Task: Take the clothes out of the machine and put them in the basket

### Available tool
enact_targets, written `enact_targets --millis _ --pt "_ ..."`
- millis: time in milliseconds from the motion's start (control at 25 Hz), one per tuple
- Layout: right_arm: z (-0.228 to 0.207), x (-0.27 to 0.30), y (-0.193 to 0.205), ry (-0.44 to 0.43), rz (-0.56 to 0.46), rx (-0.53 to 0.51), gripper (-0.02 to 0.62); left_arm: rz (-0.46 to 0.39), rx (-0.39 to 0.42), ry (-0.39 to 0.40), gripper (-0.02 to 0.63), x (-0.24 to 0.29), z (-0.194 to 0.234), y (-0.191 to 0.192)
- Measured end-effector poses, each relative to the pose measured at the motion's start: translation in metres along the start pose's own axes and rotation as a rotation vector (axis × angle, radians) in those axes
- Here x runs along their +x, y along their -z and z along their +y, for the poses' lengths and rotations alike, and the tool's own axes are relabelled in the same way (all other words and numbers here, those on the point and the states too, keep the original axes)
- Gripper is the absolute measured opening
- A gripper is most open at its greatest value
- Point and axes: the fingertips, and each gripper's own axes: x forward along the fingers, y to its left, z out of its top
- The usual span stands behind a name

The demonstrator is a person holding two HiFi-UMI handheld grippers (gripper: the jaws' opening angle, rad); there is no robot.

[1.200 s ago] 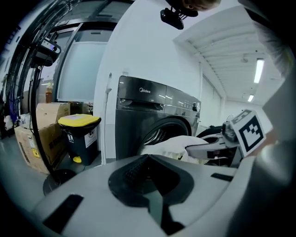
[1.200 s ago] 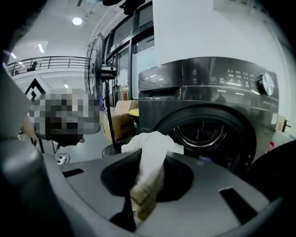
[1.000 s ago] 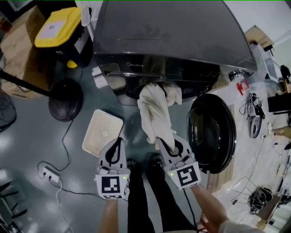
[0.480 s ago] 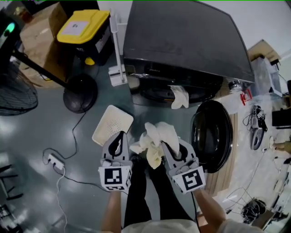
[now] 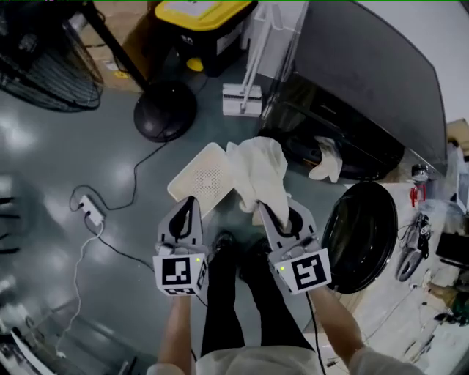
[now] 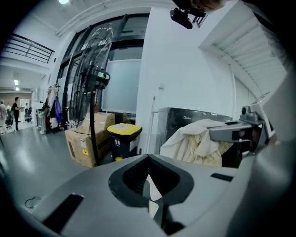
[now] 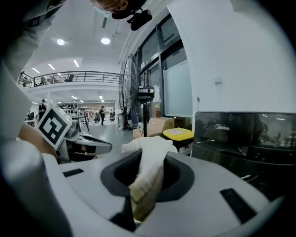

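Note:
My right gripper (image 5: pixel 264 210) (image 7: pixel 143 185) is shut on a cream cloth (image 5: pixel 258 167) (image 7: pixel 149 150). The cloth bunches up in front of its jaws and hangs over the near right corner of the white basket (image 5: pixel 202 178) on the floor. My left gripper (image 5: pixel 188 202) (image 6: pixel 150 196) is beside it on the left, shut with nothing in it, pointing at the basket's near edge. The dark washing machine (image 5: pixel 370 80) (image 7: pixel 240 127) stands at the upper right with its round door (image 5: pixel 364 236) swung open. A second pale cloth (image 5: pixel 326 162) hangs out of its opening.
A standing fan (image 5: pixel 45 64) with a round black base (image 5: pixel 164 110) is at the upper left. Behind it are a yellow-lidded bin (image 5: pixel 207 22) and cardboard boxes. A power strip (image 5: pixel 91 212) and its cable lie left of the basket. My legs and shoes are below the grippers.
The cream cloth came fully out of the drum in my right gripper. Both grippers swung left, away from the machine and towards the basket. A second cloth now hangs from the opening.

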Motion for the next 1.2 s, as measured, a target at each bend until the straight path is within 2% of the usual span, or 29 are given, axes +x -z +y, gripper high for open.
enact_targets --millis 280,600,760,960,1200 --pt "0.030 0.075 0.004 -0.103 -0.008 -0.021 0.087 -0.003 -0.089 -0.145 0.020 -0.033 0.059 0.025" --pt "0.109 0.127 0.033 -0.245 0.043 -0.058 0.087 0.012 -0.162 -0.263 0.020 -0.067 0.116 0.066" --pt "0.131 0.143 0.068 -0.274 0.103 -0.066 0.087 0.021 -0.188 -0.290 0.020 -0.073 0.134 0.085" --pt "0.137 0.173 0.122 -0.279 0.166 -0.077 0.087 0.023 -0.213 -0.302 0.020 -0.062 0.150 0.115" --pt "0.130 0.217 0.210 -0.246 0.272 -0.073 0.087 0.054 -0.217 -0.287 0.020 -0.043 0.157 0.165"
